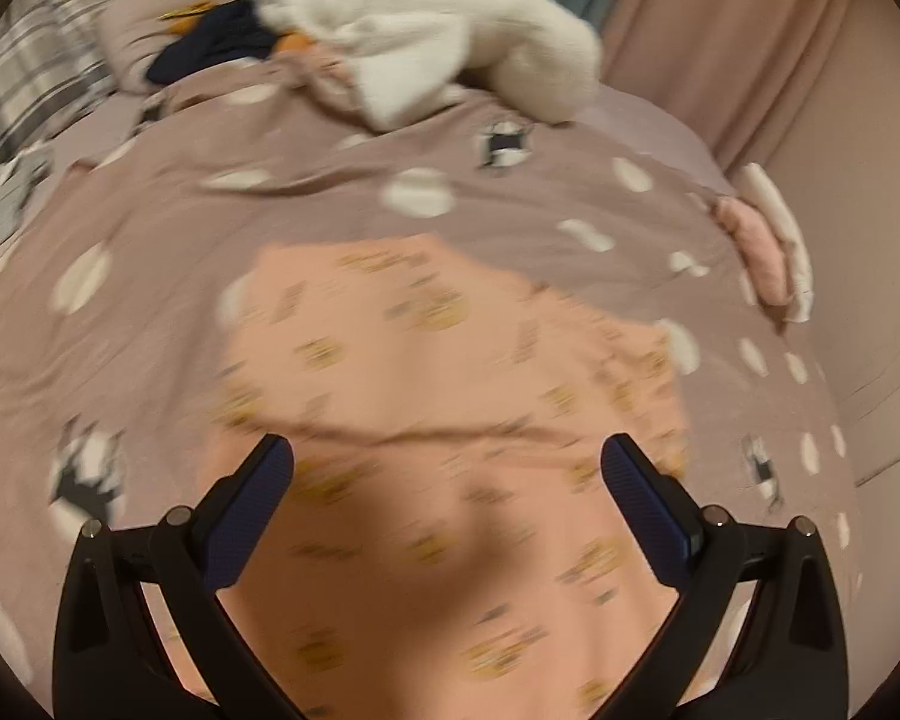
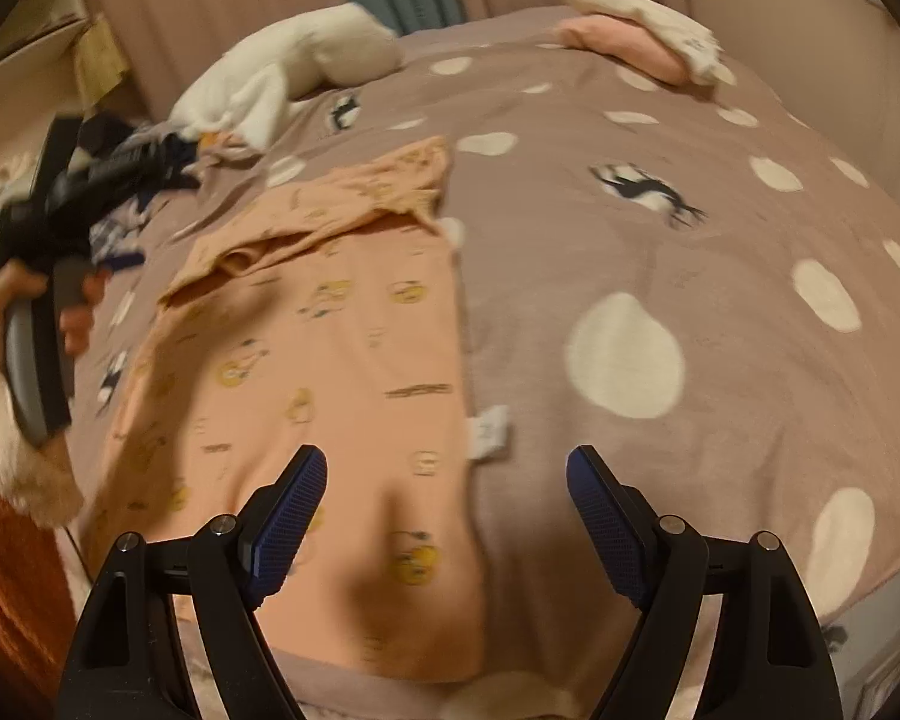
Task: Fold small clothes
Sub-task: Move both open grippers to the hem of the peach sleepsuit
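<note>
Here, the peach garment (image 2: pixel 330 360) lies flat on the dotted bedspread (image 2: pixel 660 240). Left tongs (image 1: pixel 447 480) and right tongs (image 2: pixel 447 486) both gape wide, empty. Folded clothes (image 2: pixel 648 42) sit at 1 o'clock.

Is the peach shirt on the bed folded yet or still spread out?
Partly folded. The peach shirt lies mostly flat on the bedspread, but its far end is doubled over into a rumpled flap. Neither claw holds it.

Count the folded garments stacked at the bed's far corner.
2: a folded pink garment lying on the dotted mauve bedcover, and a folded cream garment lying against its far side, touching it. More could be hidden behind them.
</note>
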`<move>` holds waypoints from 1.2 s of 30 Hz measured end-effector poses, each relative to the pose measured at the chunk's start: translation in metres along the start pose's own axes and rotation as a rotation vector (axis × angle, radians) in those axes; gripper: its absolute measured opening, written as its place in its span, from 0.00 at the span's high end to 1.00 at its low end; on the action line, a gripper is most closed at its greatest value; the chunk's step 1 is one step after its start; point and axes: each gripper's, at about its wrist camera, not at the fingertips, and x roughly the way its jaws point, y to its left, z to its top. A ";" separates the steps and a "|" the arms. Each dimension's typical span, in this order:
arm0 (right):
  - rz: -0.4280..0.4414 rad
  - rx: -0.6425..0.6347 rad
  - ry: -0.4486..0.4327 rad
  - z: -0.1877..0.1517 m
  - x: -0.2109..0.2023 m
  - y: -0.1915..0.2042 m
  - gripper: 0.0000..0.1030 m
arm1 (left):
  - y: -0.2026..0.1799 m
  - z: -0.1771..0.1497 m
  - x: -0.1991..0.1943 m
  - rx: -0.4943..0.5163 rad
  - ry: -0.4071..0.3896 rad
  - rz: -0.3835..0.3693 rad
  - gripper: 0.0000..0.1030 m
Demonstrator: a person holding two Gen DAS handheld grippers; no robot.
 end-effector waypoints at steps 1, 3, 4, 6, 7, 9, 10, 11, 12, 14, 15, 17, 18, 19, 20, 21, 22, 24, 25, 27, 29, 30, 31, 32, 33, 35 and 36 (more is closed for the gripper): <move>0.014 0.001 0.009 0.000 0.002 0.004 0.20 | 0.012 -0.007 -0.001 0.002 0.023 0.007 0.00; 0.032 0.005 0.021 -0.001 0.003 0.009 0.20 | 0.034 -0.025 -0.004 0.000 0.072 0.020 0.00; 0.037 0.003 0.026 -0.001 0.003 0.011 0.20 | 0.045 -0.035 -0.006 -0.004 0.094 0.024 0.00; 0.036 -0.008 0.033 -0.003 0.004 0.015 0.20 | 0.063 -0.049 -0.009 -0.020 0.119 0.028 0.00; 0.035 -0.013 0.034 -0.004 0.004 0.017 0.20 | 0.072 -0.058 -0.010 -0.034 0.128 0.029 0.00; 0.055 -0.009 0.041 -0.005 0.006 0.018 0.20 | 0.090 -0.072 -0.008 -0.075 0.165 0.041 0.00; 0.078 0.001 0.047 -0.005 0.008 0.017 0.20 | 0.097 -0.079 -0.007 -0.099 0.187 0.037 0.00; 0.102 0.019 0.057 -0.005 0.010 0.015 0.20 | 0.104 -0.087 -0.008 -0.123 0.204 0.019 0.00; 0.116 0.038 0.070 -0.005 0.013 0.013 0.20 | 0.110 -0.093 -0.010 -0.132 0.209 -0.002 0.01; 0.127 0.056 0.084 -0.005 0.017 0.011 0.20 | 0.114 -0.104 -0.019 -0.106 0.193 -0.039 0.00; 0.129 0.063 0.089 -0.005 0.019 0.010 0.20 | 0.114 -0.108 -0.024 -0.089 0.188 -0.054 0.00; 0.130 0.080 0.098 -0.005 0.021 0.007 0.20 | 0.117 -0.115 -0.031 -0.074 0.201 -0.087 0.00; 0.138 0.089 0.100 -0.005 0.022 0.006 0.20 | 0.118 -0.120 -0.034 -0.072 0.211 -0.113 0.00; 0.147 0.098 0.100 -0.006 0.022 0.004 0.20 | 0.120 -0.124 -0.037 -0.079 0.221 -0.136 0.00; 0.156 0.111 0.101 -0.007 0.022 0.001 0.20 | 0.123 -0.129 -0.039 -0.097 0.231 -0.159 0.00; 0.165 0.127 0.105 -0.008 0.023 -0.001 0.20 | 0.128 -0.135 -0.042 -0.132 0.242 -0.193 0.00; 0.172 0.141 0.113 -0.010 0.023 -0.004 0.20 | 0.132 -0.140 -0.045 -0.157 0.247 -0.220 0.00; 0.174 0.152 0.125 -0.011 0.025 -0.006 0.20 | 0.134 -0.149 -0.052 -0.168 0.246 -0.262 0.00; 0.175 0.153 0.130 -0.013 0.025 -0.008 0.20 | 0.133 -0.153 -0.055 -0.161 0.249 -0.280 0.00; 0.184 0.161 0.138 -0.014 0.026 -0.011 0.20 | 0.130 -0.159 -0.059 -0.149 0.256 -0.295 0.00; 0.210 0.183 0.147 -0.016 0.027 -0.016 0.20 | 0.124 -0.167 -0.064 -0.113 0.270 -0.302 0.00; 0.222 0.200 0.154 -0.017 0.028 -0.018 0.20 | 0.122 -0.169 -0.065 -0.099 0.275 -0.303 0.00; 0.237 0.220 0.161 -0.018 0.030 -0.021 0.19 | 0.120 -0.172 -0.066 -0.082 0.280 -0.300 0.00; 0.245 0.228 0.165 -0.019 0.031 -0.023 0.19 | 0.116 -0.176 -0.067 -0.062 0.280 -0.296 0.00; 0.252 0.230 0.170 -0.021 0.032 -0.024 0.20 | 0.114 -0.179 -0.067 -0.047 0.275 -0.293 0.00; 0.247 0.207 0.181 -0.024 0.032 -0.023 0.20 | 0.113 -0.183 -0.068 -0.045 0.271 -0.299 0.00; 0.242 0.193 0.180 -0.024 0.032 -0.021 0.20 | 0.113 -0.184 -0.067 -0.059 0.272 -0.313 0.01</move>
